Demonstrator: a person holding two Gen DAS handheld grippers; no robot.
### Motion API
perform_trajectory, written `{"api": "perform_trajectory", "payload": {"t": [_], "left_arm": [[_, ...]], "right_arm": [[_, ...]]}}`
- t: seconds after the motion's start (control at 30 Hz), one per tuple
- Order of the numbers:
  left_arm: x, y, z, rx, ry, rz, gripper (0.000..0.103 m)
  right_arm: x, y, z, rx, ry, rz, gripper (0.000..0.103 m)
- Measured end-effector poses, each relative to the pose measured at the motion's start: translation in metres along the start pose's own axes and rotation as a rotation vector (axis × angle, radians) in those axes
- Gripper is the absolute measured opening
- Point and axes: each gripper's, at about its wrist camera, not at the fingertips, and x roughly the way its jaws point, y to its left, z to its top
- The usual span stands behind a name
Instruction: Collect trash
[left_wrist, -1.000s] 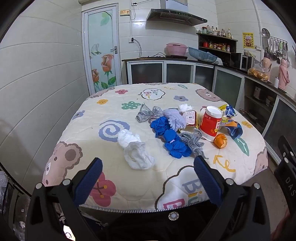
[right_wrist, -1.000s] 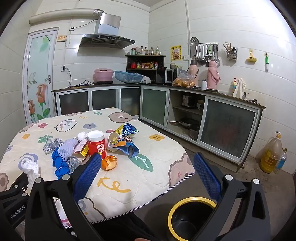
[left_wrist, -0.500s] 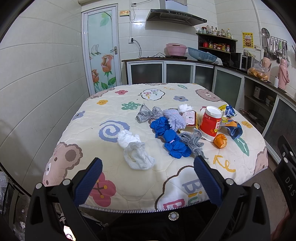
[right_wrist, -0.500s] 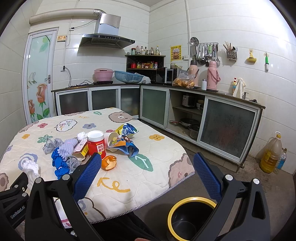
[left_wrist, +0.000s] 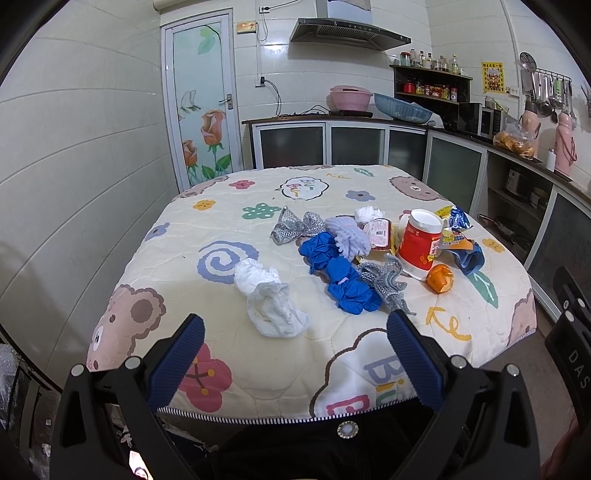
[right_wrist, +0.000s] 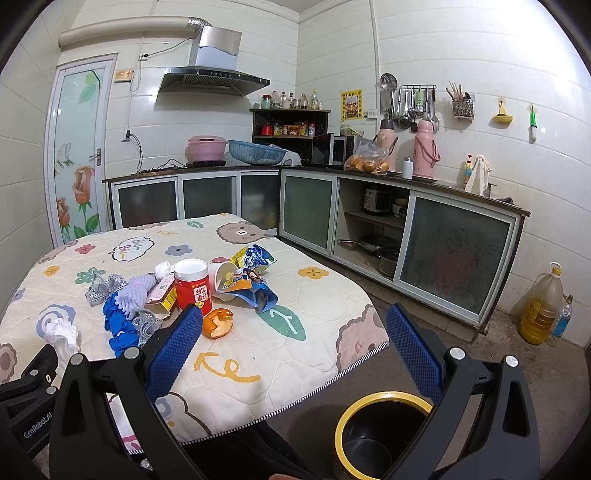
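A table under a cream quilted cover printed with bears, flowers and swirls (left_wrist: 229, 229) fills most of both views, and all the trash lies in a loose cluster on its right half. On the floor beside the table's near corner stands a dark round bin with a yellow rim (right_wrist: 382, 400); what shows of its inside is bare.

The left gripper (left_wrist: 293, 334) hangs above the near table edge with its blue-padded jaws spread wide and nothing between them. The right gripper (right_wrist: 293, 325) is likewise wide open and empty, spanning the table corner and the bin.

Within the cluster, a red plastic jar with a white lid (left_wrist: 419, 247) stands upright, lid on, contents hidden. Behind it a white paper cup (right_wrist: 219, 277) lies on its side among crumpled blue and yellow snack wrappers (right_wrist: 255, 258). Crumpled blue gloves (left_wrist: 341, 271) lie left of the jar, crumpled white tissue (left_wrist: 271, 299) nearest the left gripper, and a piece of orange peel (left_wrist: 439, 277) just beside the jar.
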Motion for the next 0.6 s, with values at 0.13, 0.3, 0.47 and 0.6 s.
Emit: {"api": "perform_trajectory", "payload": {"t": [0.13,0.3,0.47,0.6], "left_arm": [[-0.001,0.004,0.000,0.004,-0.008,0.001,0.095],[-0.002,-0.003,-0.001,0.009,-0.006,0.010,0.095],[-0.001,-0.001,-0.001,0.013,-0.007,0.008,0.096],[-0.002,-0.005,-0.001,0.016,-0.009,0.005,0.095]], "right_arm": [[0.000,0.000,0.000,0.001,0.000,0.000,0.095],[0.000,0.000,0.000,0.001,0.000,0.001,0.095],[-0.001,-0.002,-0.002,-0.001,0.001,-0.001,0.095],[-0.001,-0.002,-0.002,-0.002,-0.001,-0.002,0.095]]}}
